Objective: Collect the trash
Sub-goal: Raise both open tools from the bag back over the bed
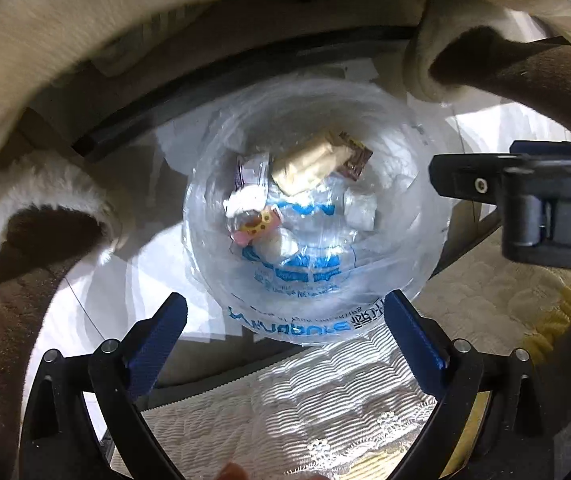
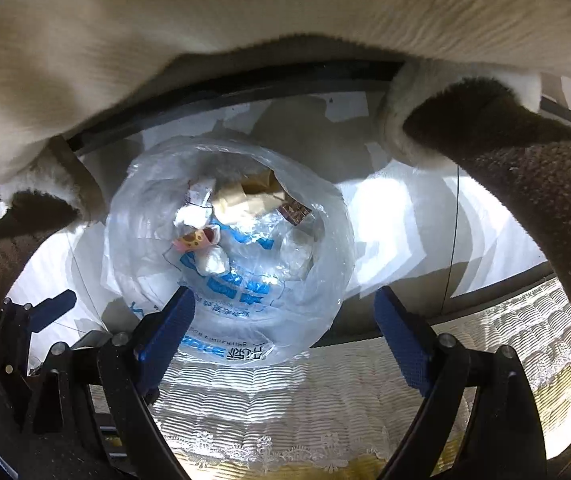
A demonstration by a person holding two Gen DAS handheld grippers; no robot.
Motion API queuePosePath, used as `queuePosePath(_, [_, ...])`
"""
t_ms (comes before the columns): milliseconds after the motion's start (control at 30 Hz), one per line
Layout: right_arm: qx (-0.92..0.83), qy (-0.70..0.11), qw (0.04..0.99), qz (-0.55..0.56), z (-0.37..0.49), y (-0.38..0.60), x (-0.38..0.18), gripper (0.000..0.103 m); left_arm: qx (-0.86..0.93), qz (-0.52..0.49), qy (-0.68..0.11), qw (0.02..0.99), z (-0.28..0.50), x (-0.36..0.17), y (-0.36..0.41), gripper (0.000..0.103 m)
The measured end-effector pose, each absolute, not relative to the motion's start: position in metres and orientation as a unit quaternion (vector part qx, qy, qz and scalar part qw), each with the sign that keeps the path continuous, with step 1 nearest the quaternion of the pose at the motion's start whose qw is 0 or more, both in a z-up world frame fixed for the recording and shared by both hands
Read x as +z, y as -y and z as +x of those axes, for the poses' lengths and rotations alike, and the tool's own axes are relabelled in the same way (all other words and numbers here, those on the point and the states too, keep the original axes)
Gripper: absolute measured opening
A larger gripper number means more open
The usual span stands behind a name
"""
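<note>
A clear plastic bag (image 1: 317, 208) printed with blue lettering stands open-mouthed on the pale floor (image 1: 97, 300), just beyond the near edge of a lace-covered bench (image 1: 305, 392). Seen from above, it holds a small heap of trash: a beige crumpled wrapper (image 1: 309, 166) at the far side with a brown patterned packet (image 1: 355, 156) just to its right, a pink and yellow spotted wrapper (image 1: 255, 226) at the left, and white crumpled bits (image 1: 359, 210) around them. The left tongs (image 1: 285, 344) hang above the bag's near rim, blue pads spread wide apart with nothing between them. The right tongs (image 2: 285, 332) are likewise wide open and empty, hovering over the bag's near edge; in the left view their black body shows at the right. Beyond the bag, a person's brown slippers with white fleece lining (image 2: 465, 120) flank it left and right, under the hem of a cream garment (image 2: 245, 32).
</note>
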State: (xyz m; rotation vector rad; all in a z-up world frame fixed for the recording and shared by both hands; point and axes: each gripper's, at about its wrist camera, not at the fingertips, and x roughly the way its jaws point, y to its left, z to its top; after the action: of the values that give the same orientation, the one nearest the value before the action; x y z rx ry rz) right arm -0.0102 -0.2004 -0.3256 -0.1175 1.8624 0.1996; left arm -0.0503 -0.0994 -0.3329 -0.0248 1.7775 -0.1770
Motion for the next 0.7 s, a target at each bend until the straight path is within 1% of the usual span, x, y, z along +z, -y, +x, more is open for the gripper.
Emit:
queuePosePath(500, [0.11,-0.734,0.669,-0.05,-0.023,0.2,-0.259,0.09,-0.063,-0.006,-0.714,0.697,-0.063,-0.267,0.099,0.097])
queuePosePath(700, [0.119,-0.703,0.699,-0.057,-0.03,0.199,-0.233,0.09,-0.049,0.003,-0.671,0.739,-0.071,-0.237,0.099,0.097])
